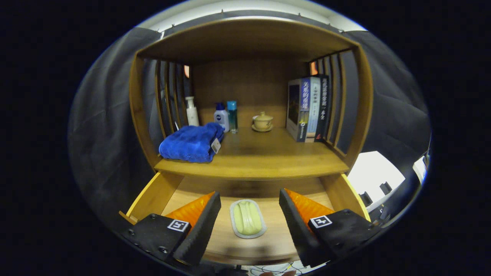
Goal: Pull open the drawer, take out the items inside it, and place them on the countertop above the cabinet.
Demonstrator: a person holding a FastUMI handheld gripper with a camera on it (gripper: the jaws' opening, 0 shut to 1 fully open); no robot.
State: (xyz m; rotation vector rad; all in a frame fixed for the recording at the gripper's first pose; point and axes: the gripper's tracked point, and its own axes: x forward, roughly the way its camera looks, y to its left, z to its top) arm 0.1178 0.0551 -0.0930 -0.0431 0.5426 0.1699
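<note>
In the gripper view, the drawer (153,197) stood pulled out in the lower half of the frame, its wooden side walls running toward the cabinet. On the drawer's floor lay a pale green soap in a shallow tray (247,218), low and centre in the frame. The gripper (249,209) hung above the drawer with its fingers spread wide, holding nothing; the soap dish lay between the two fingers, with clear wood showing on either side of it, so neither finger touched it. The dish's long axis ran fore and aft, along the line of the fingers, toward the back of the drawer, so its narrow width faced the jaws. That seemed the relation the pick would turn on: the fingers already straddled the short way, and closing would likely need only a descent, not a turn of the wrist. Above the drawer, across the middle of the frame, ran the countertop (268,161), the likely place for setting down. It carried a folded blue towel (191,143) at centre left, three bottles (222,115) behind it, a small lidded cup (262,121) on a saucer near the centre, and a row of upright books (308,107) at centre right, with bare wood at the front between towel and books.
</note>
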